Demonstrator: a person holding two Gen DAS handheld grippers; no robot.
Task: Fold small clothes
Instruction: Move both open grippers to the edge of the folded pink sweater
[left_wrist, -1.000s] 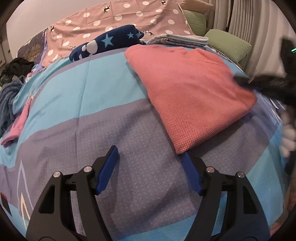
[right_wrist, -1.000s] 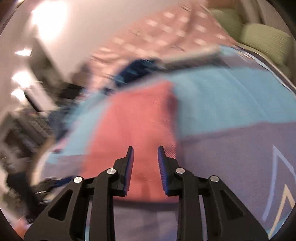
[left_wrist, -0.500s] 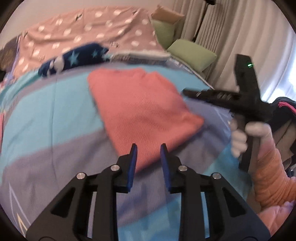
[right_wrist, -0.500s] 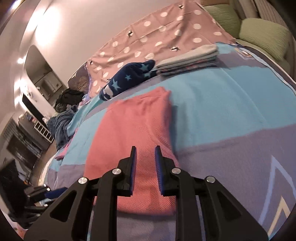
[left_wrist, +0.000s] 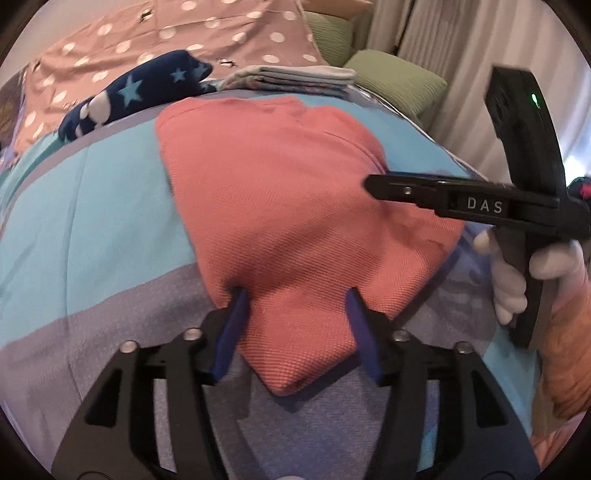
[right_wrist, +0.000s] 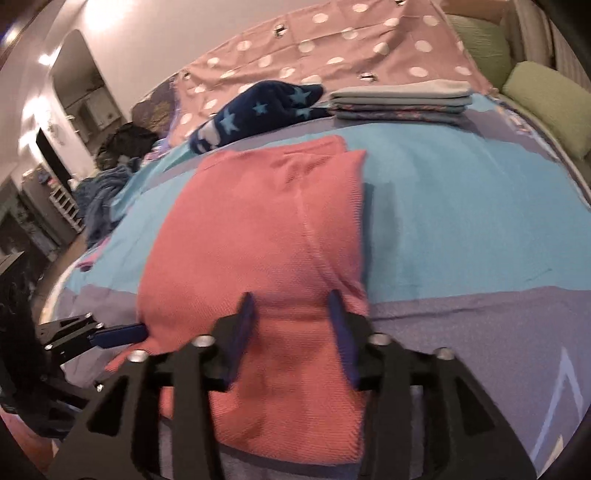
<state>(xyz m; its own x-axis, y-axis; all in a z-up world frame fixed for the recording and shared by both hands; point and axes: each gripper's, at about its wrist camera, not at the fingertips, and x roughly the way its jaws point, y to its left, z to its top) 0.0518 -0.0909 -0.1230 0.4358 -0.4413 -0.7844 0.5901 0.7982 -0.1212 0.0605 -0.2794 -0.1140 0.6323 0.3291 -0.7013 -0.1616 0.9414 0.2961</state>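
Observation:
A folded salmon-pink garment (left_wrist: 280, 206) lies on the blue and purple bedspread (left_wrist: 92, 206). My left gripper (left_wrist: 295, 306) is open, its blue fingers astride the garment's near corner. My right gripper (right_wrist: 291, 310) is open too, its fingers astride the near end of the same garment (right_wrist: 258, 236). The right gripper also shows in the left wrist view (left_wrist: 373, 182), side-on over the garment's right edge. The left gripper's blue fingertip shows in the right wrist view (right_wrist: 122, 334) at the garment's left edge.
A stack of folded clothes (right_wrist: 400, 101) and a navy star-print piece (right_wrist: 258, 110) lie at the far side, before a pink dotted pillow (right_wrist: 332, 55). Green cushions (right_wrist: 546, 107) sit at the right. Dark clothes (right_wrist: 99, 188) are heaped at the left.
Both grippers have opened from nearly shut and moved forward onto the pink garment, so that its near edge now lies between each pair of fingers.

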